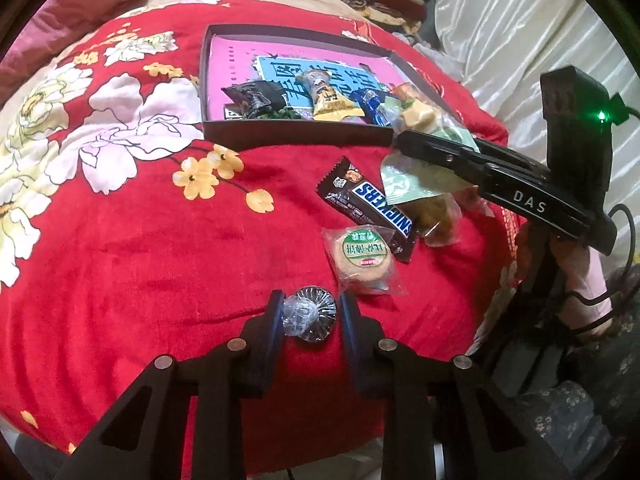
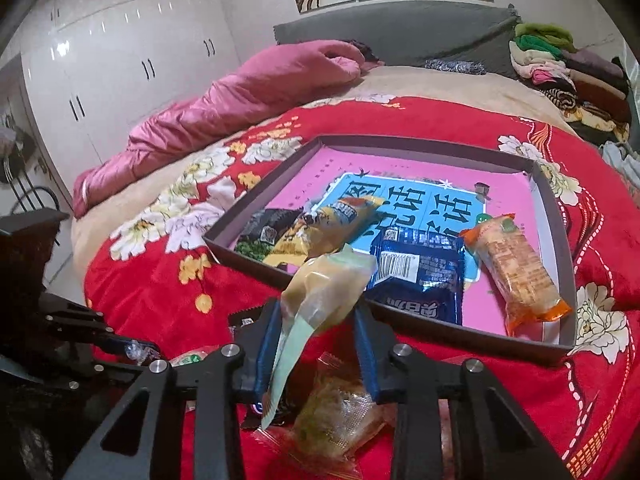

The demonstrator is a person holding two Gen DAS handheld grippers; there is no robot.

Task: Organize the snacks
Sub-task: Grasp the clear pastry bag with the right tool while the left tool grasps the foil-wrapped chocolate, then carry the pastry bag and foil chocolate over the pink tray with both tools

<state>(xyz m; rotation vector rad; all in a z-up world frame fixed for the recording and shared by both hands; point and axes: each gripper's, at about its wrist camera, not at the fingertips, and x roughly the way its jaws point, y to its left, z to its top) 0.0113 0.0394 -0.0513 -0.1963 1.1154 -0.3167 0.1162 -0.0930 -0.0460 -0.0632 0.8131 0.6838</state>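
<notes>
A shallow dark box (image 1: 296, 132) with a pink and blue floor lies on the red blanket and holds several snack packs; it also shows in the right wrist view (image 2: 400, 316). My left gripper (image 1: 308, 316) is shut on a small silver foil candy (image 1: 310, 314) just above the blanket. My right gripper (image 2: 318, 322) is shut on a pale green and tan snack packet (image 2: 324, 292), lifted near the box's front edge; the packet also shows in the left wrist view (image 1: 408, 182). A Snickers bar (image 1: 368, 208) and a round wrapped cake (image 1: 362, 258) lie on the blanket.
A clear-wrapped snack (image 2: 340, 412) lies under my right gripper. A pink quilt (image 2: 240, 100) and folded clothes (image 2: 560, 68) sit at the bed's far end. White wardrobes (image 2: 120, 60) stand at the left, white satin bedding (image 1: 520, 40) at the right.
</notes>
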